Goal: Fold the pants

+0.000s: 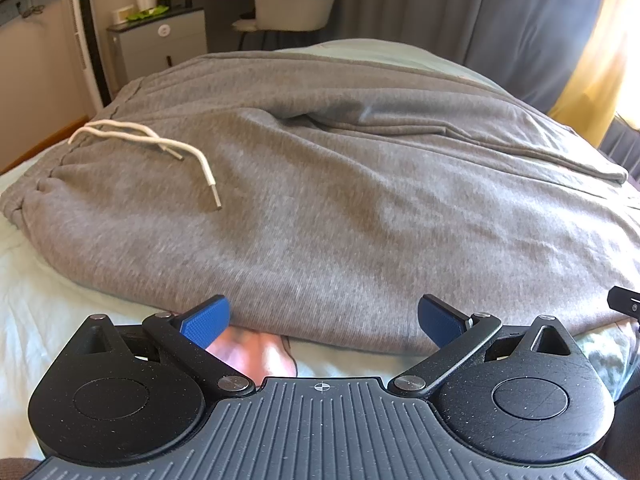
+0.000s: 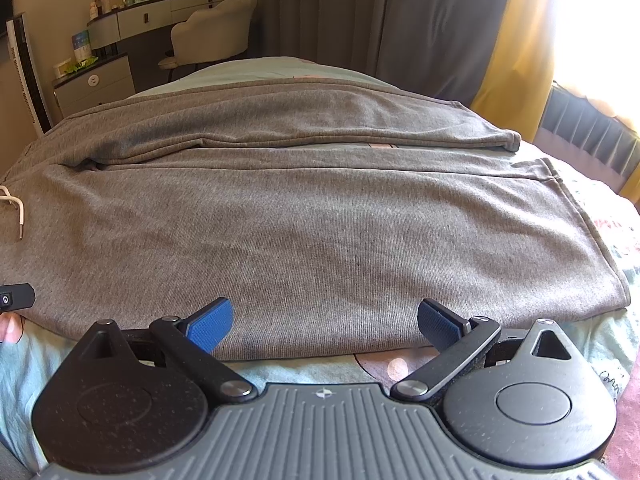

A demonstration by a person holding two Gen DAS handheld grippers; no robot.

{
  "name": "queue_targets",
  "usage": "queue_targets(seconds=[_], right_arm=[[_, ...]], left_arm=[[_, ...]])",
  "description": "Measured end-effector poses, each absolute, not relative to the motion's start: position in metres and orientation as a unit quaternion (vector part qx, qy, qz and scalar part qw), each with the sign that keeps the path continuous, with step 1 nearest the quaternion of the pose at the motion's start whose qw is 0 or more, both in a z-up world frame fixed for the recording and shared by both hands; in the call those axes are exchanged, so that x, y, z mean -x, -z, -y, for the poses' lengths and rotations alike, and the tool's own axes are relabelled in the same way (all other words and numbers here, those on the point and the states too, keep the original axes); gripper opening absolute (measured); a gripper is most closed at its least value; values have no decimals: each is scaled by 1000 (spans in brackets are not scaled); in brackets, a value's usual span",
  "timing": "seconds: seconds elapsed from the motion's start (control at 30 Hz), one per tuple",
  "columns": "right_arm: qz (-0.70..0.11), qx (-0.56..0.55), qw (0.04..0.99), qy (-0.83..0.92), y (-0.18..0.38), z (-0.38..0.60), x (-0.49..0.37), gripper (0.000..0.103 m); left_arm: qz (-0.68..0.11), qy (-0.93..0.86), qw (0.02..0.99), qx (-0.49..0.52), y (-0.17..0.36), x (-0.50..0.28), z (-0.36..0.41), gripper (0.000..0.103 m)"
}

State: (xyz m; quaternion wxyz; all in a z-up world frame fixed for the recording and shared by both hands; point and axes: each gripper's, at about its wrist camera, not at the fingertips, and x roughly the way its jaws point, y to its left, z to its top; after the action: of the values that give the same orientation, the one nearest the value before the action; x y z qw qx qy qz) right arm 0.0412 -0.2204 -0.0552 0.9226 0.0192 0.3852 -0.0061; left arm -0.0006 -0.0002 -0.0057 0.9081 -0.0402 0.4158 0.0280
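Grey sweatpants point(image 1: 320, 200) lie spread flat on a bed, waistband to the left with a white drawstring point(image 1: 160, 146) on top. In the right wrist view the pants point(image 2: 300, 232) stretch across, both legs running right, the far leg folded beside the near one. My left gripper point(image 1: 323, 322) is open, its blue pads at the pants' near edge, by the waist end. My right gripper point(image 2: 325, 322) is open, its pads at the near edge of the near leg. Neither holds cloth.
The bed sheet point(image 1: 48, 312) is pale with a cartoon print. Behind the bed stand a white chair point(image 1: 300, 4), a dressing table point(image 2: 160, 12), a small cabinet point(image 1: 160, 40) and grey curtains point(image 2: 340, 12). The left gripper's edge point(image 2: 16, 298) shows at the left of the right wrist view.
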Motion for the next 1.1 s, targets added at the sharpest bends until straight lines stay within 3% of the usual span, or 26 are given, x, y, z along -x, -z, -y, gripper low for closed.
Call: queue_targets(seconds=[1.1], right_arm=[[-386, -20, 922, 7, 56, 220, -40, 99]], left_arm=[[-424, -26, 905, 32, 6, 1, 3, 103]])
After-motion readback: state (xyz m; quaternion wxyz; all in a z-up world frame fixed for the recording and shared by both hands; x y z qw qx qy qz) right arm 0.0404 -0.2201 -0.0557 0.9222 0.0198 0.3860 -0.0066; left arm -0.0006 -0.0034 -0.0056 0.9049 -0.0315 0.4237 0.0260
